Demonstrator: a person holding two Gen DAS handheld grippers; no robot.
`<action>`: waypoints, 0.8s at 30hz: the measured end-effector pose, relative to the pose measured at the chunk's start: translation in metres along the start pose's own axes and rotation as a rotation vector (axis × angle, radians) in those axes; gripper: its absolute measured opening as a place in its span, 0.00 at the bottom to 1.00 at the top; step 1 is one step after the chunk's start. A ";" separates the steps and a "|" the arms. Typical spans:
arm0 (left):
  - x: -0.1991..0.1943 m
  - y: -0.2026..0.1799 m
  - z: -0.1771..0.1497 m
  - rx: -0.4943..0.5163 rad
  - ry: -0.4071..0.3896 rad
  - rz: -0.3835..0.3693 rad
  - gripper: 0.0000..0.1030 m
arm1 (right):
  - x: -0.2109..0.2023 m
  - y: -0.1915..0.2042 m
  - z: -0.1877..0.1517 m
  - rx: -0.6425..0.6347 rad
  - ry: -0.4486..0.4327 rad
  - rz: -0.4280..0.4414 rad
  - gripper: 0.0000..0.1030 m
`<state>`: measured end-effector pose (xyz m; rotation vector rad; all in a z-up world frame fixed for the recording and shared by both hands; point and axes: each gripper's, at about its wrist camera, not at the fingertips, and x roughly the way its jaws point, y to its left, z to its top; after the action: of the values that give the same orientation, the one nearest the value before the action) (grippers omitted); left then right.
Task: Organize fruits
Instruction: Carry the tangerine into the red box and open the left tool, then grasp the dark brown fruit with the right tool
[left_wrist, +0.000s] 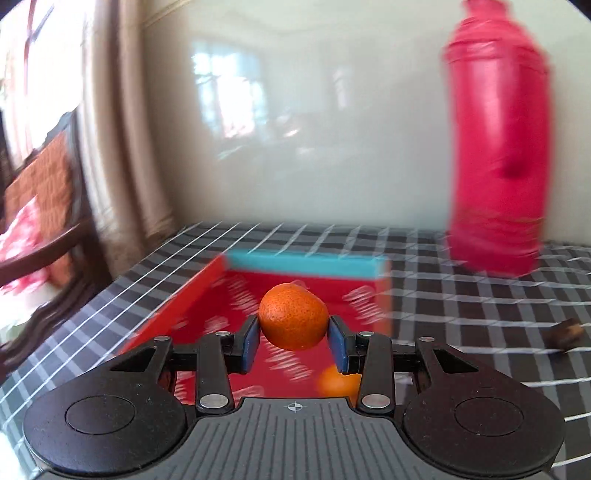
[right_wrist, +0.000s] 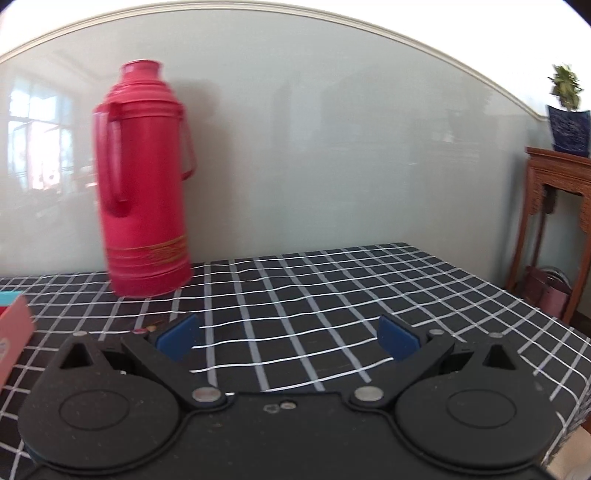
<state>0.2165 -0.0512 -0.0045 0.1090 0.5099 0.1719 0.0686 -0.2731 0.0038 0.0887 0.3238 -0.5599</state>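
Observation:
In the left wrist view my left gripper is shut on an orange mandarin, its blue pads pressed on both sides of the fruit. The mandarin hangs above a shallow red box with a teal far wall. A second orange fruit lies in the box, partly hidden behind the gripper body. In the right wrist view my right gripper is open over the checked tablecloth, nothing between its blue pads. A corner of the box shows at the left edge.
A tall red thermos stands by the wall at the back of the table, also the blurred thermos right of the box. A small brown object lies on the cloth. A wooden stand with a potted plant stands at far right.

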 end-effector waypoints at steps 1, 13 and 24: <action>0.003 0.008 -0.001 -0.015 0.016 0.014 0.38 | -0.001 0.003 0.000 -0.006 0.002 0.013 0.94; 0.004 0.045 -0.006 -0.067 0.008 0.064 0.90 | 0.000 0.040 -0.001 -0.052 0.024 0.130 0.94; -0.033 0.080 -0.019 -0.076 -0.006 0.040 0.94 | 0.014 0.063 -0.005 -0.045 0.082 0.195 0.94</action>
<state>0.1682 0.0218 0.0068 0.0450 0.4944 0.2294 0.1120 -0.2263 -0.0056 0.0986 0.4032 -0.3564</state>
